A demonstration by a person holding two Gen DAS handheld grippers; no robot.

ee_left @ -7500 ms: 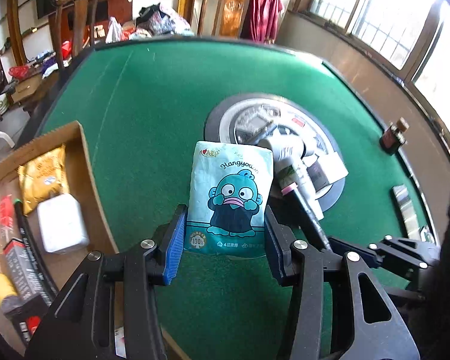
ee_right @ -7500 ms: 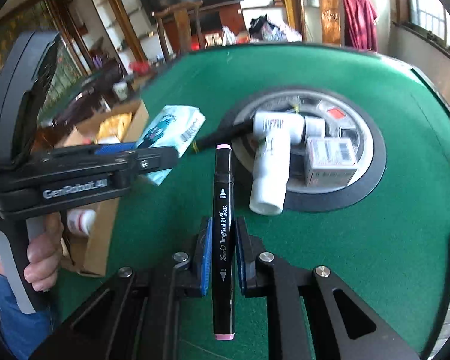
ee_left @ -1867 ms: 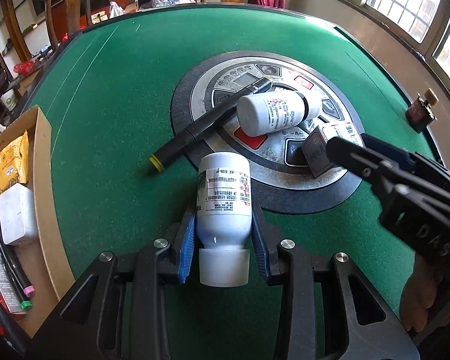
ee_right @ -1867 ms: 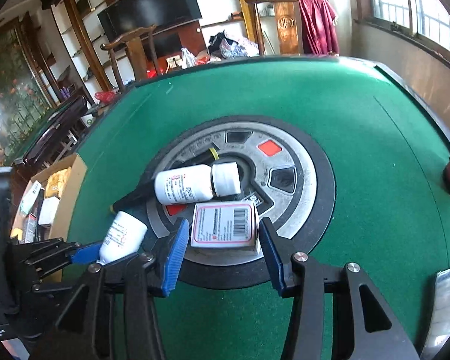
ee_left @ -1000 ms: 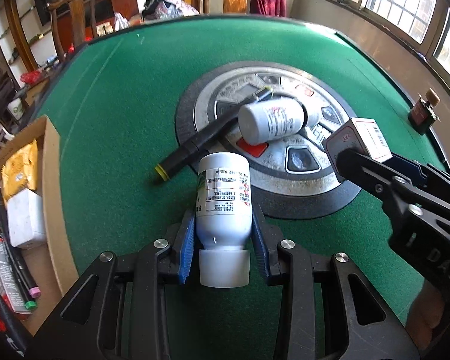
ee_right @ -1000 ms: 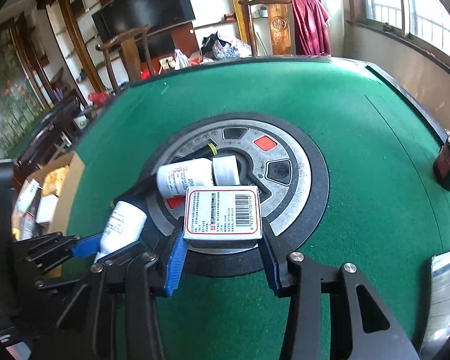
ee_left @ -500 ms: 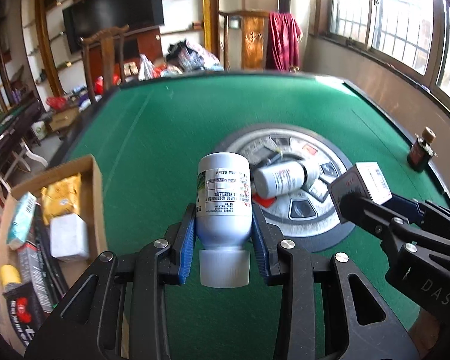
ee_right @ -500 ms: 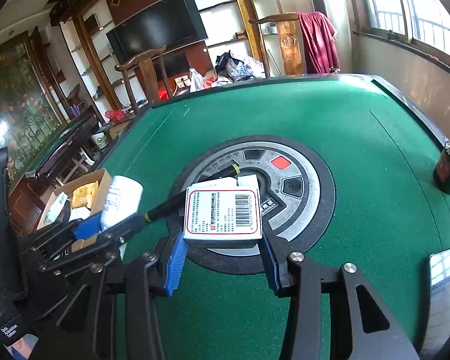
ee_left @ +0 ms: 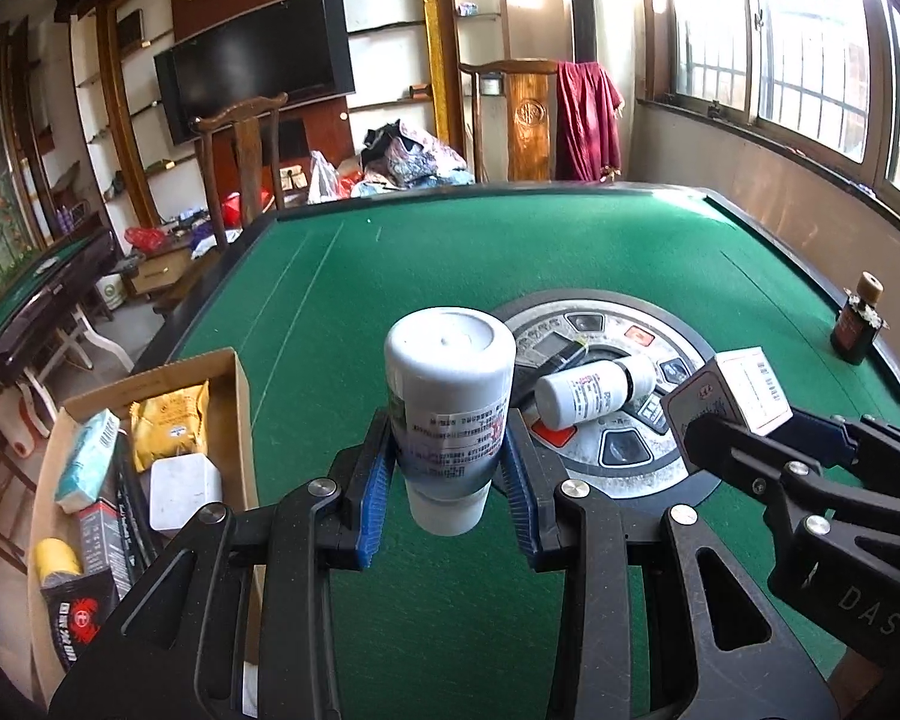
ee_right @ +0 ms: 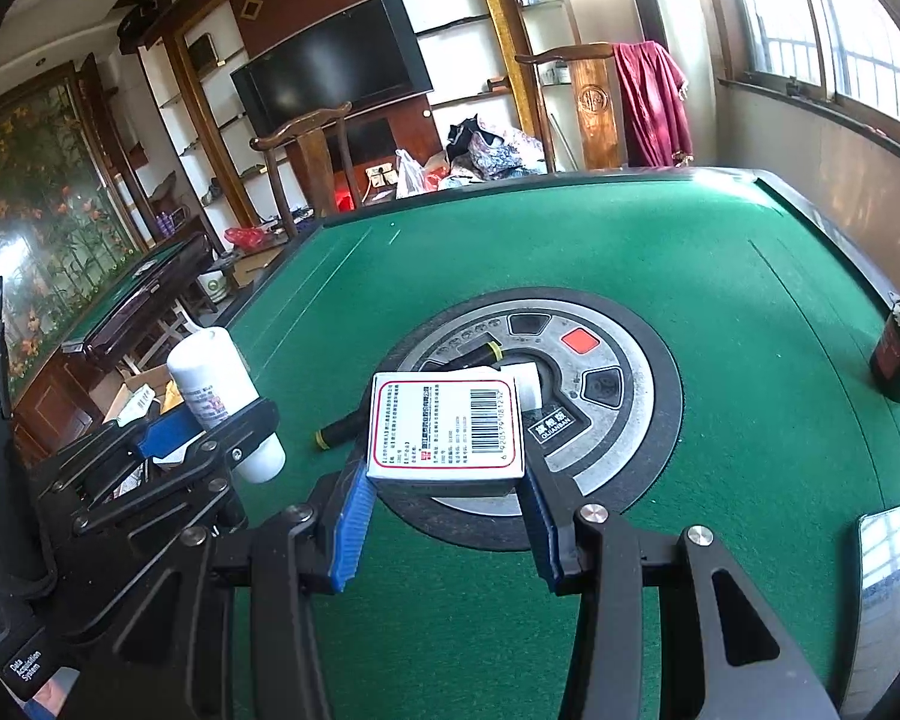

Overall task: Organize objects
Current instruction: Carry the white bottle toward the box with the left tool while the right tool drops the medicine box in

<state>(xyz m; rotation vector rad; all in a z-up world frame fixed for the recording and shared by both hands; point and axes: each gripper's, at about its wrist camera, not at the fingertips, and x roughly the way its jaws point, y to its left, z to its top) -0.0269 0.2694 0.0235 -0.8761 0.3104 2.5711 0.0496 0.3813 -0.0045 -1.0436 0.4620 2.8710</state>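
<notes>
Gripping a white bottle (ee_left: 450,414) with a printed label, cap end nearest the camera, the left claw (ee_left: 447,474) hangs above the green counter (ee_left: 570,252). To its right, the right claw (ee_right: 444,510) clamps a white, red-bordered barcoded box (ee_right: 447,426). Left of the left claw sits a cardboard box (ee_left: 240,396) holding a yellow packet (ee_left: 171,423), a tissue pack (ee_left: 87,459) and markers.

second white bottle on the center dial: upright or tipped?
Tipped. The small white bottle lies on its side on the round center panel, cap end pointing right, its label text running sideways, beside a black marker.
</notes>
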